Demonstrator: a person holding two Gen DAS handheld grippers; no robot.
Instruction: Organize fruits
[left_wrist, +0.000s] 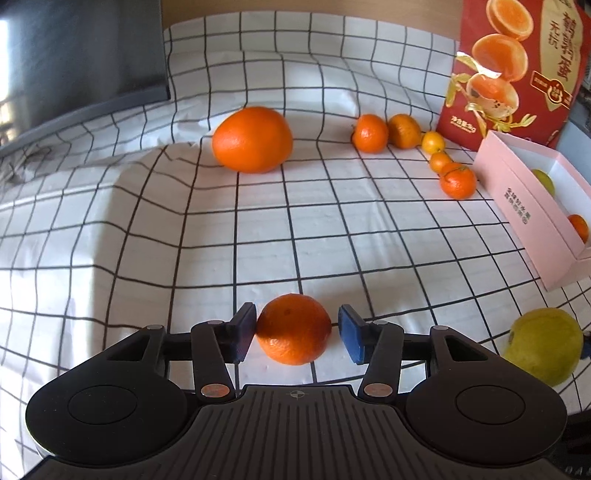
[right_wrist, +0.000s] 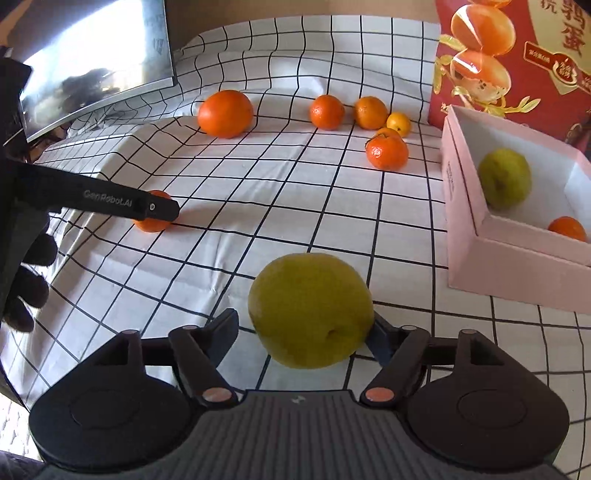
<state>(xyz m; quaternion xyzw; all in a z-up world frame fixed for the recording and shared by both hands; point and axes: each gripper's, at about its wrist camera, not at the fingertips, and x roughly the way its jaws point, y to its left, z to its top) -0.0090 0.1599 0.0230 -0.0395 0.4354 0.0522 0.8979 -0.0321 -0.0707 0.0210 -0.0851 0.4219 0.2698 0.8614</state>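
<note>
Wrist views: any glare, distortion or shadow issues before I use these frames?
Left wrist view: fisheye bends the checked cloth grid; monitor dark, everything sharp. Right wrist view: monitor glares white with reflection, same grid bending; soft shadow beneath the green fruit.

A: Which fruits do you see?

B: A mandarin (left_wrist: 293, 328) lies on the checked cloth (left_wrist: 258, 229), round and orange. Near it, to the right, sits a big yellow-green pear (right_wrist: 310, 310), its dimple facing the camera.

A: And farther back?

B: A large orange (left_wrist: 252, 139) lies alone. To its right five small fruits (left_wrist: 410, 146) are close together in a curved row: four orange ones and one small yellow one in the middle of the row.

A: Is something already in the box?

B: Yes. The pink box (right_wrist: 517, 273) stands open at the right side. Inside it lie a second green pear (right_wrist: 504, 178) and one small mandarin (right_wrist: 567, 228), apart from each other.
</note>
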